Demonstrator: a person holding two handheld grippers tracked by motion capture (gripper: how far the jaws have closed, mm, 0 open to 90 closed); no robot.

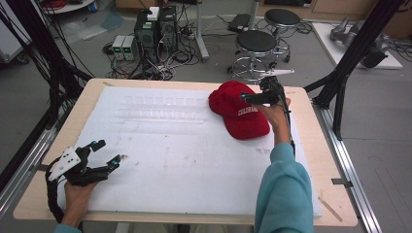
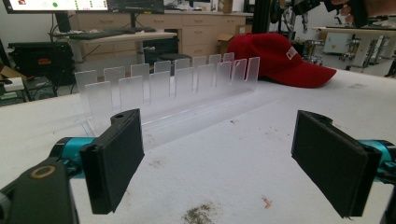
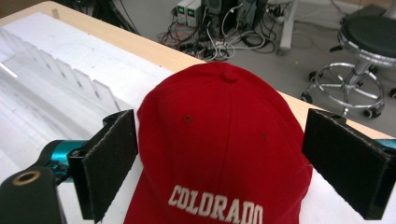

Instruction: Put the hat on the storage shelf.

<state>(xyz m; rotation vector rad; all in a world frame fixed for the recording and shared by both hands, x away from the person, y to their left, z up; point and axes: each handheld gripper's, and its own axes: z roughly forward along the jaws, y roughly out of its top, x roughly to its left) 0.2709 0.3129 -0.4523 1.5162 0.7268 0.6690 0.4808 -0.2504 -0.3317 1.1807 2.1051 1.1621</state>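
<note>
Looks like a robotics or electronics lab rather than a home. Beyond the far edge of the wooden table [image 1: 311, 145]: computer towers [image 1: 156, 29] and bench power supplies [image 1: 124, 46] on a grey floor amid tangled cables [image 1: 165, 65], with round swivel stools [image 1: 256, 46] to the far right. Also framed by black metal struts [image 1: 357, 46], with monitors [image 2: 84, 4] and office drawers [image 2: 196, 28] behind.
</note>
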